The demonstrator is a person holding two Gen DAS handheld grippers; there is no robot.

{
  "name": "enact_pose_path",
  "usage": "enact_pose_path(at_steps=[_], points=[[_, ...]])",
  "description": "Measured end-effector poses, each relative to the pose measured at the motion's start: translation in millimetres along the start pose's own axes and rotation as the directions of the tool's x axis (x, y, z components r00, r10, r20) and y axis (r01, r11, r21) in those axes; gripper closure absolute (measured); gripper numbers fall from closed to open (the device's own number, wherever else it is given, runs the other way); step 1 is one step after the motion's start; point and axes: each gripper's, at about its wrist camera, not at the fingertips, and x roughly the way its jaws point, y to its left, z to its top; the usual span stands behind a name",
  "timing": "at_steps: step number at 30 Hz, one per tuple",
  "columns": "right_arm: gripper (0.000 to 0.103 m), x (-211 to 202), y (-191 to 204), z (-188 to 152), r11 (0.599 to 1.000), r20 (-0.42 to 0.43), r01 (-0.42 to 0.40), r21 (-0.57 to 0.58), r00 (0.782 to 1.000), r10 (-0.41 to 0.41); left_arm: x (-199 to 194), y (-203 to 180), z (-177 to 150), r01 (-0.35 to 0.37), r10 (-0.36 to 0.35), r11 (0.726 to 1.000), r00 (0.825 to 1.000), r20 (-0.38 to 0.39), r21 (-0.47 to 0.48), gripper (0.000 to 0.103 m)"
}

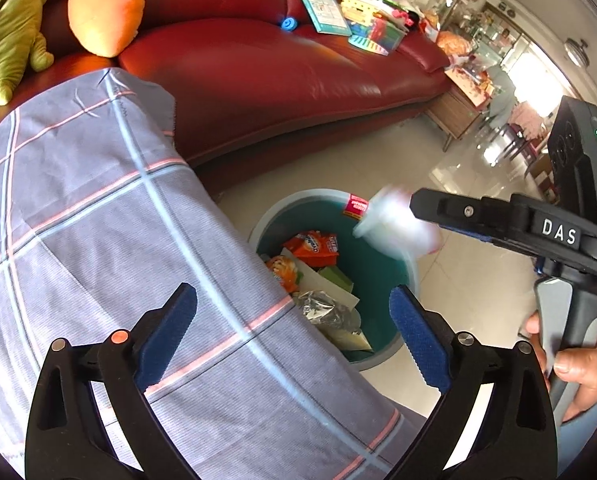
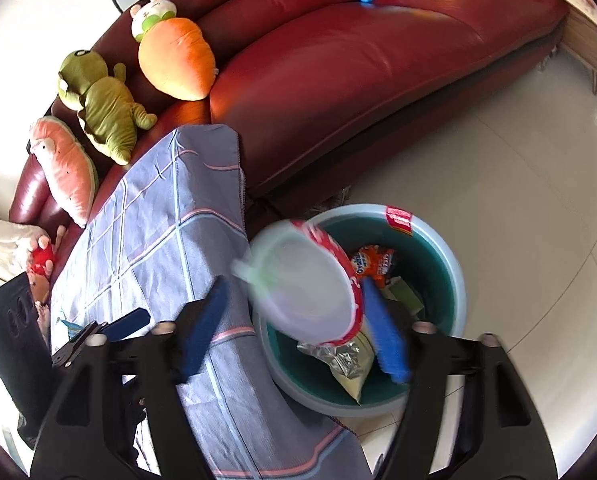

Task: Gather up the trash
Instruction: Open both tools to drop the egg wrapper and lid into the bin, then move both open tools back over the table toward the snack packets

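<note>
At the lower left of the left wrist view, the left gripper [image 1: 293, 336] pointed forward and down over the checked blue cloth [image 1: 98, 240], its blue-padded fingers [image 1: 166, 336] spread wide with nothing between them. The left finger lay over the cloth; the right one overlapped the near rim of the teal bin [image 1: 378, 264] on the floor at centre. The bin held an orange snack packet [image 1: 312, 246], a crinkled silver wrapper [image 1: 322, 308] and some paper.

At the right of that view the right gripper [image 1: 412, 204] came in level from the right edge, a hand [image 1: 578, 364] wrapped around its grip at lower right. A blurred white cup [image 1: 398, 226] sat just at its tips, over the bin's far rim.

In the right wrist view, the right gripper [image 2: 294, 328] angled down toward the bin [image 2: 454, 280] at lower centre. Its fingers [image 2: 382, 336] stood apart, released, and whether either touched the cup could not be told. The cup [image 2: 306, 288], white with a red rim and motion-blurred, lay tilted between them, nearer the right finger, above the bin's left edge and the silver wrapper [image 2: 338, 356]. The cloth [image 2: 150, 240] filled the left, with the red sofa [image 2: 338, 80] across the top.
</note>
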Motion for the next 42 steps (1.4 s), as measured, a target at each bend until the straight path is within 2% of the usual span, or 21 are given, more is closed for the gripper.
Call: enact_pose_path(at_steps=[9,15,18,23,32,42], points=[[0.026,0,12,-7,1.0,-0.024,0.019,-0.003,1.0,-0.019,-10,16,-11,0.013,-0.013,0.999,1.0,0.001,-0.029,0.006],[0.025,-13,19,-15,0.999,-0.012,0.045,-0.004,0.999,-0.045,-25,29,-22,0.018,-0.017,0.999,1.0,0.015,-0.05,0.006],[0.02,-17,25,-18,0.998,-0.008,0.056,-0.004,0.998,-0.056,-33,36,-28,0.022,-0.02,0.998,1.0,0.022,-0.063,0.006],[0.02,-19,44,-25,0.998,-0.017,0.058,-0.028,0.998,-0.058,-47,50,-38,0.019,-0.016,0.996,0.999,0.034,-0.088,0.006],[0.019,-12,105,-42,0.992,-0.052,0.04,-0.119,0.998,-0.046,-88,88,-64,-0.013,0.024,0.99,0.997,0.08,-0.14,0.006],[0.019,10,200,-72,0.966,-0.124,-0.01,-0.257,0.992,-0.022,-145,155,-103,-0.06,0.095,0.968,0.986,0.134,-0.242,0.005]])
